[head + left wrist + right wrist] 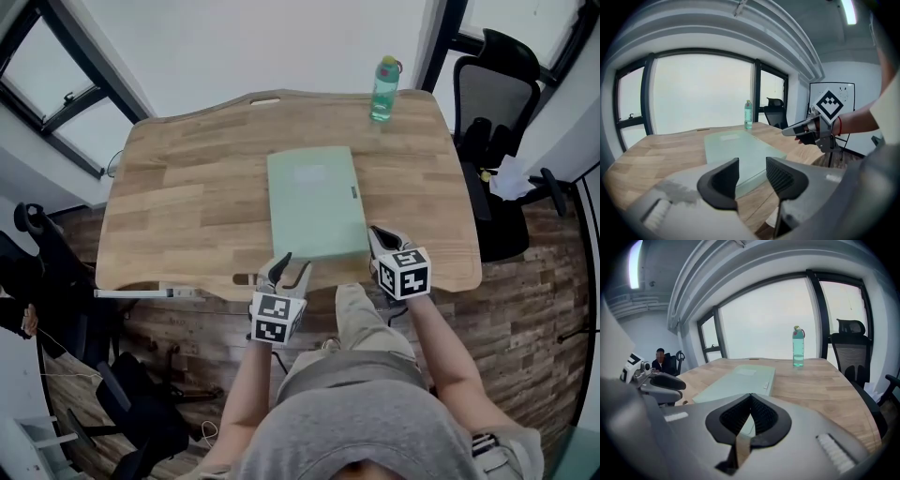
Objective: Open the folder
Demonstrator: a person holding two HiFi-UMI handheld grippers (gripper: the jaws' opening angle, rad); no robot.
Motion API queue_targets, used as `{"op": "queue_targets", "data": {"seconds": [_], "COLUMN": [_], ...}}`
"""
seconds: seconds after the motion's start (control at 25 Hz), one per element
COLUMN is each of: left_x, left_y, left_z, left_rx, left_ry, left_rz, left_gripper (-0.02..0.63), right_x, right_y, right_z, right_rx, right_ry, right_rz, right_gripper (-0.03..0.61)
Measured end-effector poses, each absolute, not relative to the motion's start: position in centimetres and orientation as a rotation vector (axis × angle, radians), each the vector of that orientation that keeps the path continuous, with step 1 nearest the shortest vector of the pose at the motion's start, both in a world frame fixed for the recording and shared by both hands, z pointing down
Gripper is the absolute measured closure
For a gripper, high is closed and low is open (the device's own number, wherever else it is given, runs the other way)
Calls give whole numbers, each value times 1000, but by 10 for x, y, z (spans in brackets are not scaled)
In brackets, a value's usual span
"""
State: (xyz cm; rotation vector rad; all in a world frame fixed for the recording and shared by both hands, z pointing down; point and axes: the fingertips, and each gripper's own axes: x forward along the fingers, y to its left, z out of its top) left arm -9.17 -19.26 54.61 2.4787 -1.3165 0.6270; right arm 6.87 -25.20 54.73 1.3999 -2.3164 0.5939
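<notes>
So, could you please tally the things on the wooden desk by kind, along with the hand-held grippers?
Pale green flat folder: 1
Translucent green plastic water bottle: 1
Grey two-jaw grippers: 2 (left gripper, right gripper)
Total: 4

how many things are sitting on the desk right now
2. The folder lies flat in the middle, reaching the near edge; the bottle stands upright near the far right corner. Hardly any of the desk is hidden.
</notes>
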Motion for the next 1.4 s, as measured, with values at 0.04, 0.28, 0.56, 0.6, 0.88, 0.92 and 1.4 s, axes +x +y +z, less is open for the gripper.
{"op": "queue_targets", "data": {"seconds": [0.04,0.28,0.56,0.6,0.88,0.92,1.4], "left_x": [-92,-92,-101,-103,-114,-116,-122], "left_y": [-196,-211,-216,-217,-220,-221,-226], "left_z": [550,578,606,609,631,632,639], "left_rx": [2470,2437,2412,2404,2357,2355,2333], "left_ry": [-1309,-1256,-1224,-1228,-1254,-1261,-1298], "left_rz": [641,780,929,943,1036,1042,1099], "left_gripper": [434,356,291,287,255,255,255], "right_x": [69,69,67,66,64,63,62], "right_y": [-257,-279,-291,-292,-295,-295,-295], "right_z": [552,581,608,610,622,623,624], "right_rx": [1388,1291,1219,1213,1150,1145,1096], "right_ry": [-2311,-2269,-2232,-2229,-2208,-2207,-2193], "right_rz": [600,635,681,688,699,700,777], "right_gripper": [578,578,578,578,578,577,577]}}
